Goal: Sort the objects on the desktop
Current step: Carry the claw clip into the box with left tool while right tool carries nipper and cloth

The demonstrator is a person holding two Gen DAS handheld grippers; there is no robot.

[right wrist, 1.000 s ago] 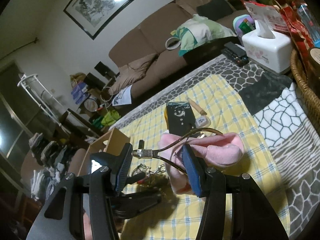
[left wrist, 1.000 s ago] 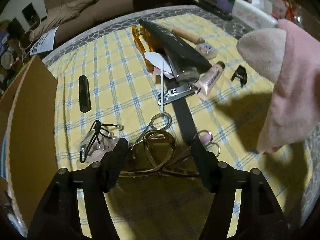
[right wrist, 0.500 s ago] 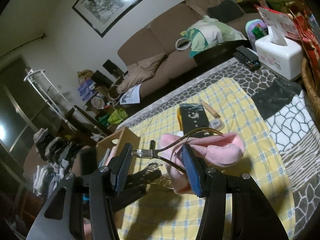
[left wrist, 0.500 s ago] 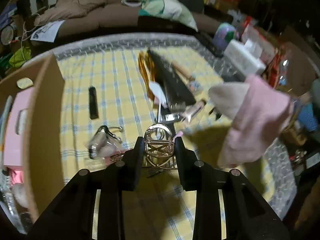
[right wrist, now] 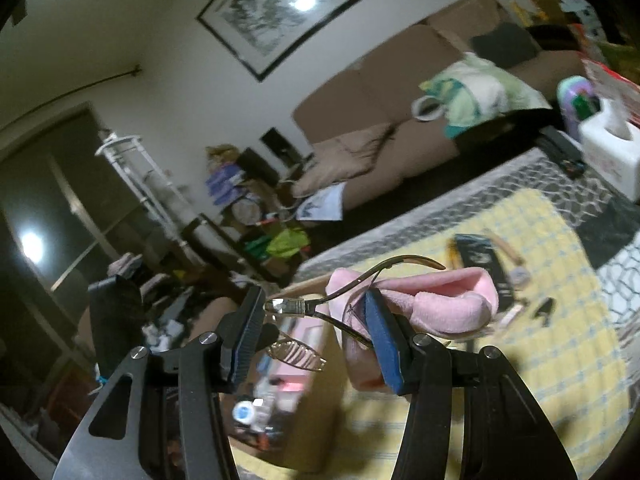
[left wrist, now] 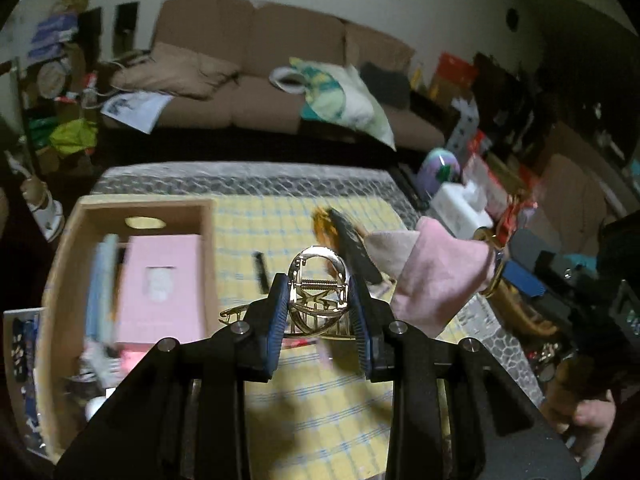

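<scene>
Gold clip (left wrist: 318, 300) pinched in left tongs (left wrist: 319, 312); right tongs (right wrist: 316, 320) probably pinch nippers (right wrist: 360, 284) and pink cloth (right wrist: 440, 300). Drop clip squarely into box (left wrist: 68, 248).

No words, brand names or numbers can be read anywhere in either view. A printed paper sheet (left wrist: 132, 110) on the sofa (left wrist: 256, 76) may carry text, but blur hides it.
</scene>
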